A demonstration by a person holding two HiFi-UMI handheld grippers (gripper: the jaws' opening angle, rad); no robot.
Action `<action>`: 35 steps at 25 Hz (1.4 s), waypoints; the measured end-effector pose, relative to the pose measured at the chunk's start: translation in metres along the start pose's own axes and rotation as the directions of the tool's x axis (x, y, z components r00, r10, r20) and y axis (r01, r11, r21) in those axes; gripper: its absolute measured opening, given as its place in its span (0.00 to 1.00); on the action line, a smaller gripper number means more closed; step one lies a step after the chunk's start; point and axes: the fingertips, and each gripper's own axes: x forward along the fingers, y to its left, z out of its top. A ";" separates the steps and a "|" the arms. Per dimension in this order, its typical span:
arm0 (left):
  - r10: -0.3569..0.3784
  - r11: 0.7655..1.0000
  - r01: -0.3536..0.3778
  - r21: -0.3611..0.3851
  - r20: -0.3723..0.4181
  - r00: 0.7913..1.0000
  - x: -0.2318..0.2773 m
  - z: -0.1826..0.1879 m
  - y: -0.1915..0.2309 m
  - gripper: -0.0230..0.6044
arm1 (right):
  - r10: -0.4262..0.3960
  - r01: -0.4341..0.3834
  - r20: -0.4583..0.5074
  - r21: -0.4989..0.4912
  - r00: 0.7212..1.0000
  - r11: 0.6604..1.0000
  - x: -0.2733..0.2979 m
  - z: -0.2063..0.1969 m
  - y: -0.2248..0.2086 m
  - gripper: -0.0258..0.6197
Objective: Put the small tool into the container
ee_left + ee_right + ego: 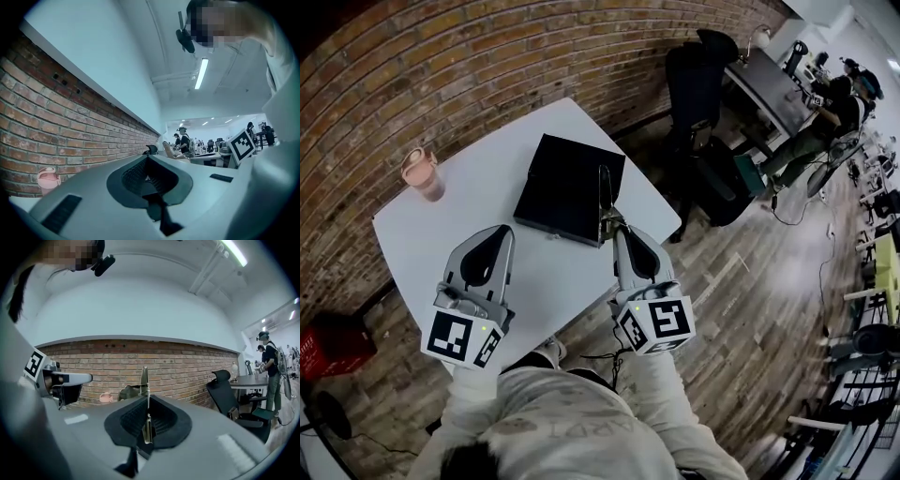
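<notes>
The small tool [605, 192], a thin flat metal strip, sticks out forward from my right gripper [612, 221], which is shut on it. Its tip lies over the right edge of the flat black container [567, 187] on the white table [441, 234]. In the right gripper view the tool [145, 380] stands upright between the closed jaws of the right gripper [146, 399]. My left gripper [503, 231] hovers over the table left of the container, jaws together with nothing in them. The left gripper [147, 157] looks the same in its own view.
A pink cup [422, 173] stands at the table's far left near the brick wall. A black office chair [698, 75] is beyond the table's right corner. A red crate [333, 342] sits on the floor at left. People work at desks far right.
</notes>
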 end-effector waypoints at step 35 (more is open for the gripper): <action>0.061 0.994 -0.069 -0.084 -0.085 0.994 0.032 -0.054 0.068 0.04 | 0.097 -0.324 -0.498 -0.393 0.862 0.861 0.135 -0.156 0.002 0.06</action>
